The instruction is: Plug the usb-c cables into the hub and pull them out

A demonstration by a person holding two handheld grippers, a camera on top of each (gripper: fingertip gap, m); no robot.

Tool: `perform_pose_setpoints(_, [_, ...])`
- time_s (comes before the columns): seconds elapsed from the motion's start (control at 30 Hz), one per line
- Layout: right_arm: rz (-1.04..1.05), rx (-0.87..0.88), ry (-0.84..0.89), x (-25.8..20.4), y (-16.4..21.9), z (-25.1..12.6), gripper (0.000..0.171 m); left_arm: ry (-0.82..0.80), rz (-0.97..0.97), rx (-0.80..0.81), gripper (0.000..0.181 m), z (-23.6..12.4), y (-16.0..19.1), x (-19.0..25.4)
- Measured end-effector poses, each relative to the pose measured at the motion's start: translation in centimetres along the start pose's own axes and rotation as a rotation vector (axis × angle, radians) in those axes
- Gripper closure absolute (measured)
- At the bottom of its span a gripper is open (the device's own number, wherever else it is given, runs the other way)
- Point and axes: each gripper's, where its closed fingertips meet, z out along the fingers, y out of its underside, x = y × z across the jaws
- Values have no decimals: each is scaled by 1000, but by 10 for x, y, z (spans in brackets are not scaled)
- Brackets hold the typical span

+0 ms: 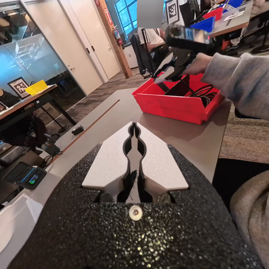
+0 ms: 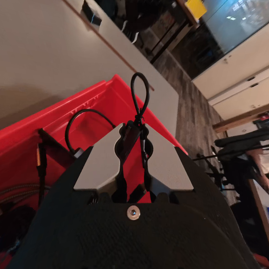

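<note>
My right gripper (image 2: 133, 126) is shut on a slim dark hub (image 2: 128, 139), held above the red bin (image 2: 101, 101). The hub's short black lead (image 2: 139, 93) is tied in a loop past the fingertips. More cables lie in the bin: one with a silver plug (image 2: 78, 154), one with a bronze plug (image 2: 38, 155). In the left wrist view the right gripper (image 1: 160, 78) is over the far left corner of the red bin (image 1: 174, 107), with black cables (image 1: 203, 94) in the bin's right part. My left gripper (image 1: 134, 125) is shut and empty, low over the grey table (image 1: 109, 116).
A small black block (image 1: 77, 130) lies on the table to my left. A dark device with a lit screen (image 1: 29, 177) and a white box (image 1: 14, 218) sit at the near left. The table edge (image 1: 221, 145) runs along the right, beside carpet. A black divider (image 1: 177, 87) splits the bin. My right fingertips sit around 35 cm from my left ones.
</note>
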Motion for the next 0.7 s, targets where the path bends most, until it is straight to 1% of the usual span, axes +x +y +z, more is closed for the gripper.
perform_pose_setpoints(0.07, [17, -25, -60, -11, 6, 4, 148, -37, -27, -10, 181, -2, 2, -9])
perform_pose_setpoints(0.1, [42, -25, -83, -13, 7, 4, 145, -68, -42, -20, 178, -4, 3, -15])
perform_pose_setpoints(0.23, [167, 43, -140, -10, -10, -10, 120, -235, -83, -70, 159, -21, 11, -52])
perform_pose_setpoints(0.3, [188, 33, -123, 2, -14, -24, 110, -362, -58, -126, 135, -38, 18, -77])
perform_pose_setpoints(0.37, [208, -21, -92, 16, -7, -40, 97, -515, -22, -263, 111, -59, 36, -106])
perform_pose_setpoints(0.4, [224, -77, -76, 23, 2, -47, 91, -577, -33, -359, 100, -69, 49, -117])
perform_pose_setpoints(0.43, [245, -158, -52, 30, 18, -53, 86, -608, -75, -460, 77, -77, 65, -124])
perform_pose_setpoints(0.47, [270, -254, -21, 38, 37, -60, 80, -607, -143, -556, 59, -83, 83, -125])
perform_pose_setpoints(0.5, [294, -352, -4, 42, 58, -66, 79, -575, -211, -636, 51, -86, 101, -121])
perform_pose_setpoints(0.57, [344, -519, -9, 43, 98, -75, 78, -510, -308, -723, 45, -85, 128, -112])
perform_pose_setpoints(0.67, [404, -684, -69, 34, 141, -81, 80, -448, -386, -805, 52, -81, 154, -102])
perform_pose_setpoints(0.7, [410, -725, -84, 31, 151, -83, 85, -434, -393, -839, 57, -81, 163, -99])
